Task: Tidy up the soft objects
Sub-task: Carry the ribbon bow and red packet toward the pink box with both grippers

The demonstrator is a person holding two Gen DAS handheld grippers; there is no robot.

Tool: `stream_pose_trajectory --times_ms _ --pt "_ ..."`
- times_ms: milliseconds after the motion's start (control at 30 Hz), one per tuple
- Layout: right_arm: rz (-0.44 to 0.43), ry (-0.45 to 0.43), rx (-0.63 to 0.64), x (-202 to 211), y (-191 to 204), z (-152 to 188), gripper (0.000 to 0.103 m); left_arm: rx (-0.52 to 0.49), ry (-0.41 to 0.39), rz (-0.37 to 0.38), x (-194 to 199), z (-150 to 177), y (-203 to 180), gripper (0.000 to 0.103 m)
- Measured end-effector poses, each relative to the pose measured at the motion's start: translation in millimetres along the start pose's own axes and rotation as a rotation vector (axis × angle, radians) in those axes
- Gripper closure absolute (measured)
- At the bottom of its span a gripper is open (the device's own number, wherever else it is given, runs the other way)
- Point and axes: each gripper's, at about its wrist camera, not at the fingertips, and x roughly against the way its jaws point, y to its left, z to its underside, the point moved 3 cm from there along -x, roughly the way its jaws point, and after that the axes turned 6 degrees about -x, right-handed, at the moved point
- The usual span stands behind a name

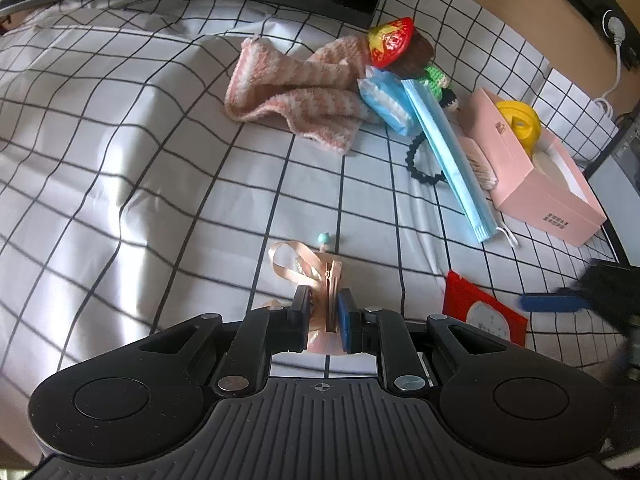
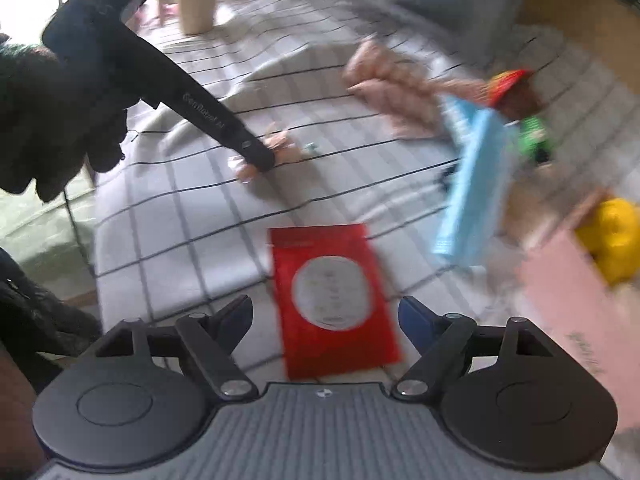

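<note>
The left gripper (image 1: pixel 325 312) is clenched on a peach satin ribbon bow with a metal hair clip (image 1: pixel 316 280), which lies on the white bed sheet with black grid lines (image 1: pixel 120 120). The clip stands between the two fingers, and the ribbon loops stick out toward 12 o'clock, near a small teal bead (image 1: pixel 323 237). The right gripper (image 2: pixel 325 320) is released, with the jaws wide apart, and it hangs over a flat red packet with a round grey label (image 2: pixel 332 300) – the right wrist view is blurred, so I cannot tell if the fingers touch it.

In the left wrist view, the other things lie toward 1 and 2 o'clock: a pink-and-white striped fluffy towel (image 1: pixel 292 92), a pale blue plastic pack (image 1: pixel 386 104), a long light blue face mask package (image 1: pixel 452 160), a black beaded hair band (image 1: pixel 420 160) and a crocheted doll with a red pointed hat (image 1: pixel 404 52). At 3 o'clock stands an open pink cardboard box (image 1: pixel 540 184) with a yellow tape roll (image 1: pixel 518 124) in it.

I judge the box is the likely place for the bow. The risk is the grasp – the fingers seem to hold mostly the thin clip and slippery satin, so the bow may twist or slide out during lifting. Also the two grippers work near each other; a quick move of the right one could knock the left.
</note>
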Motion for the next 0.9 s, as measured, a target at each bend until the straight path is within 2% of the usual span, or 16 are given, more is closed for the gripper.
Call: stream_pose_trajectory --times_ms 100,233,267,300,367,433,500,667,800,900 --pt "-0.018 -0.024 -0.012 -15.9 -10.6 -5.9 0.017 0.005 0.006 -0.009 5.0 5.3 -1.8 0.085" --pt "-0.080 -0.049 -0.123 -24.9 -34.6 -8.0 0.016 0.003 0.009 -0.011 11.0 12.9 -6.1 0.085" --pt "-0.076 -0.053 -0.131 -24.3 -36.0 -8.1 0.026 -0.001 0.012 -0.011 12.2 14.8 -7.4 0.086" --pt "-0.055 -0.053 -0.133 -22.4 -34.9 -8.3 0.040 -0.011 0.016 -0.009 13.3 16.1 -9.5 0.086" --pt "-0.060 -0.046 -0.147 -18.3 -32.1 -9.2 0.047 -0.046 0.026 -0.001 14.8 19.6 -16.3 0.086" --pt "-0.106 -0.046 -0.194 -8.8 -30.4 -4.4 0.049 -0.110 0.034 0.015 17.1 22.4 -27.9 0.086" --pt "-0.103 -0.058 -0.216 1.2 -27.2 1.4 0.050 -0.175 0.034 0.049 23.0 22.8 -42.8 0.086" --pt "-0.019 -0.132 -0.347 52.9 -33.9 21.4 0.050 -0.301 0.003 0.186 48.3 2.5 -84.2 0.086" --pt "0.106 -0.205 -0.465 101.5 -48.3 39.2 0.050 -0.414 -0.102 0.343 85.2 -48.5 -126.3 0.086" --pt "0.212 -0.269 -0.526 134.8 -57.5 52.7 0.050 -0.509 -0.200 0.416 98.4 -99.3 -162.8 0.086"
